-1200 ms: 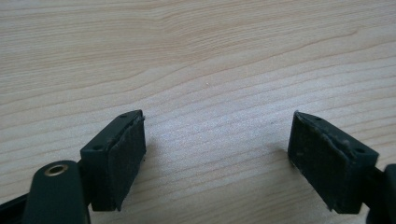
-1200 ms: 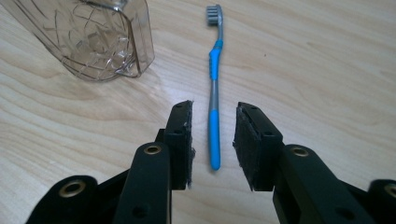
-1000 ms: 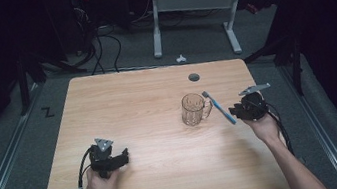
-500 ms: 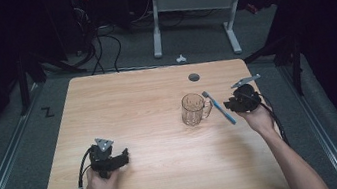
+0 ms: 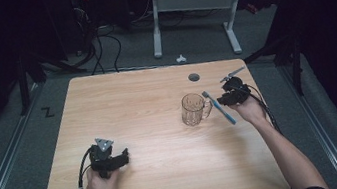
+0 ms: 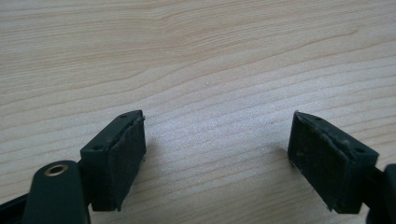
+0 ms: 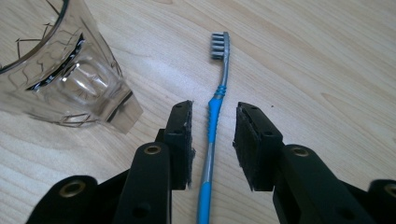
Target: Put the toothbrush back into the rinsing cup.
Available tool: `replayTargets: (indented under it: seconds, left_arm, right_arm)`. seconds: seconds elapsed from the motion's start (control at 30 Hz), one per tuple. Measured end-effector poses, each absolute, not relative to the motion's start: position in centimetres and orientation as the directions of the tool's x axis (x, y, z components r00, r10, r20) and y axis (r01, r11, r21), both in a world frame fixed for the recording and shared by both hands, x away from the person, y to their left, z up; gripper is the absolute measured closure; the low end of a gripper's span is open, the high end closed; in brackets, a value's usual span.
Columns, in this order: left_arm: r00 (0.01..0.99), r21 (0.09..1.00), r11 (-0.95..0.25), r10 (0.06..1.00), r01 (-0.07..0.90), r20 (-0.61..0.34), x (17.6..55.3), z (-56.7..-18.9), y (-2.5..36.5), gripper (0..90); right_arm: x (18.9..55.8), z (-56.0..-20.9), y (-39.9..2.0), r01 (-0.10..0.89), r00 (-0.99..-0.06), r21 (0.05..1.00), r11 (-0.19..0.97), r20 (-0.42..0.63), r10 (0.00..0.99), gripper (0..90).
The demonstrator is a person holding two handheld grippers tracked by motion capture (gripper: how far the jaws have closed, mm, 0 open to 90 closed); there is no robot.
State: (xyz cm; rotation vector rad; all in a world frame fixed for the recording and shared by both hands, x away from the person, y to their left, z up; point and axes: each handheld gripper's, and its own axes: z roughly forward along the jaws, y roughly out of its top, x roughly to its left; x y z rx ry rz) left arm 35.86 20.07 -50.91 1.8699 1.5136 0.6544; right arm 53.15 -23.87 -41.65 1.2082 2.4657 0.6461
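A blue and grey toothbrush point(image 5: 219, 107) lies flat on the wooden table point(image 5: 147, 97), just right of a clear glass mug point(image 5: 193, 109) that stands upright. My right gripper point(image 5: 224, 100) hovers over the brush. In the right gripper view the toothbrush point(image 7: 215, 107) runs between the jaws of my right gripper point(image 7: 212, 116) with a gap on each side, bristles pointing away, and the mug point(image 7: 70, 70) is at upper left. My left gripper point(image 5: 124, 155) rests near the table's front left. In the left gripper view it point(image 6: 217, 135) stands open wide over bare wood.
A round cable hole point(image 5: 193, 77) sits in the tabletop near the far edge. Beyond the table are a white desk frame point(image 5: 191, 5) and floor cables point(image 5: 102, 38). A small white object point(image 5: 181, 58) lies on the floor.
My right hand has carried its gripper away from me and a little left, over the toothbrush. The toothbrush, the mug and the left gripper have stayed put.
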Motion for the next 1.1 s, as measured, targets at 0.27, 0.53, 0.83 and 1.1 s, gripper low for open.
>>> replayTargets:
  seconds: [0.27, 0.53, 0.83, 1.1]
  left_arm:
    - [0.214, 0.739, -0.135, 0.977, 0.66, -0.013, 35.9, -50.9, 20.1, 19.7]
    - [0.214, 0.739, -0.135, 0.977, 0.66, -0.013, 35.9, -50.9, 20.1, 19.7]
    - [0.213, 0.739, -0.135, 0.977, 0.66, -0.012, 35.9, -50.9, 20.1, 19.7]
    - [0.213, 0.739, -0.135, 0.977, 0.66, -0.012, 35.9, -50.9, 20.0, 19.8]
  right_arm:
    - [55.2, -42.6, -23.2, 0.7, -0.584, 0.469, 0.538, -0.056, 0.81, 66.7]
    - [56.5, -43.6, -22.9, 0.731, -0.576, 0.415, 0.541, -0.049, 0.816, 66.4]
    - [57.6, -44.5, -22.5, 0.75, -0.572, 0.381, 0.54, -0.035, 0.819, 66.2]
    - [58.3, -45.5, -22.8, 0.781, -0.55, 0.369, 0.504, 0.023, 0.835, 66.2]
